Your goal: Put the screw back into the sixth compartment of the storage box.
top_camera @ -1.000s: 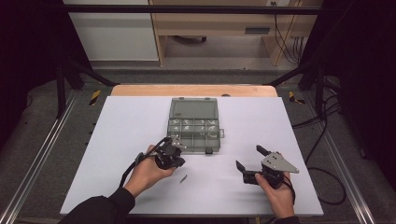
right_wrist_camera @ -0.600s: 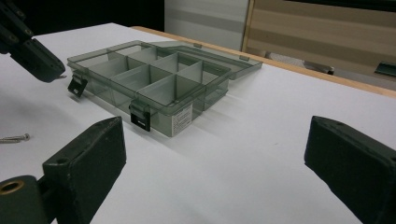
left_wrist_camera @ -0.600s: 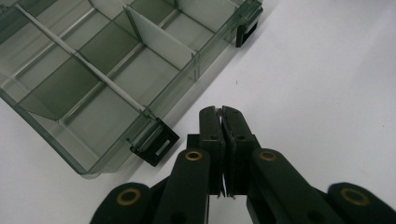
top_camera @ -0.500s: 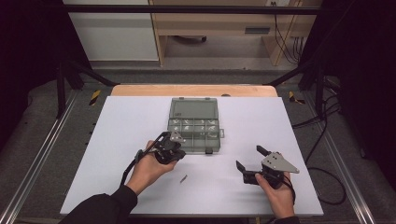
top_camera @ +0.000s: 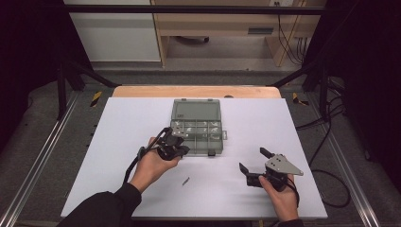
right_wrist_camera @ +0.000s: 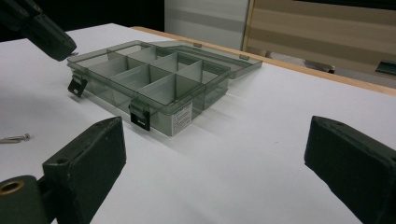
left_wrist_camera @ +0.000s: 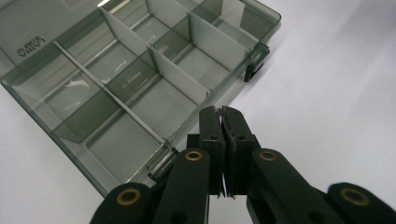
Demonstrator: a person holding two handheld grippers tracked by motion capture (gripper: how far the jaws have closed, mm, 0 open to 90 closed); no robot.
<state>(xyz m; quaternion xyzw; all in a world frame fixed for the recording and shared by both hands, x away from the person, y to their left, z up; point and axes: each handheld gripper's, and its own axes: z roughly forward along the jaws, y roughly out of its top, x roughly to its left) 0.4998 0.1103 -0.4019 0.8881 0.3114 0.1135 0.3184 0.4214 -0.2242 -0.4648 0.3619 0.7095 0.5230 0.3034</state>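
A clear smoky compartment box [top_camera: 198, 132] lies open mid-table, its lid [top_camera: 196, 109] folded flat behind it and its several compartments [left_wrist_camera: 135, 84] looking empty. My left gripper [top_camera: 178, 137] hovers at the box's near left edge. Its jaws are shut [left_wrist_camera: 223, 114] on a thin silvery sliver that looks like a small screw. Another small screw [top_camera: 186, 180] lies loose on the white table, nearer the person. My right gripper [top_camera: 254, 160] rests at the front right, open with nothing between its pads [right_wrist_camera: 88, 158], facing the box [right_wrist_camera: 154, 79].
The white table top [top_camera: 293, 132] has bare room on both sides of the box. Two black latches [right_wrist_camera: 140, 119] hang off the box's front wall. A wooden strip [top_camera: 196, 91] edges the table's far side, with dark frame rails to left and right.
My left gripper has moved a little forward, away from the loose screw and up to the box's front edge. The right gripper has stayed put.
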